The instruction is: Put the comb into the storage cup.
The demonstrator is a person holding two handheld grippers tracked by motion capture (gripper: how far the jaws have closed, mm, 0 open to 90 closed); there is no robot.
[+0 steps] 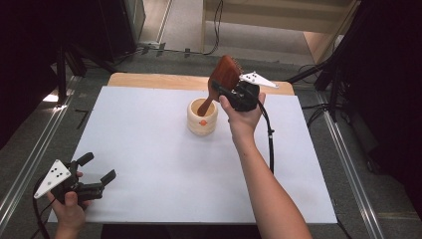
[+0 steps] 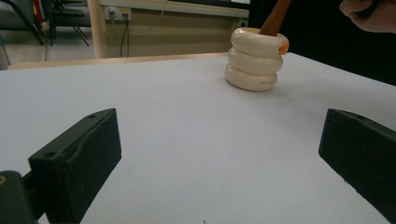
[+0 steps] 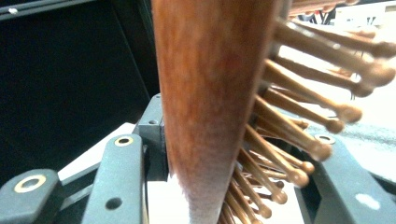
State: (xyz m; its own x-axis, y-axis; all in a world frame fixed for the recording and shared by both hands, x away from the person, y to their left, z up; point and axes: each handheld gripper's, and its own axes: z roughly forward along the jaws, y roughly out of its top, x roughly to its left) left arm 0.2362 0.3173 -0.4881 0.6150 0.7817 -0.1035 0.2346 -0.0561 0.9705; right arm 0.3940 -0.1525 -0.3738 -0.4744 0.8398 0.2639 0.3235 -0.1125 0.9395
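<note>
We find almost no writing here. On the lowest ring of the cream ringed holder [image 2: 254,58], in the left gripper view, we see one short line of small dark print, but it is too small for us to read. The grey three-cornered plate [image 1: 52,178] on the left tool carries only black dots, no letters or numbers. We can read no brand, label or sign on anything else.

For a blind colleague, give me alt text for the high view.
The right tongs hold a wooden hairbrush, its handle end inside a cream ribbed cup on a white table. The left tongs rest open near the table's front left corner.
</note>
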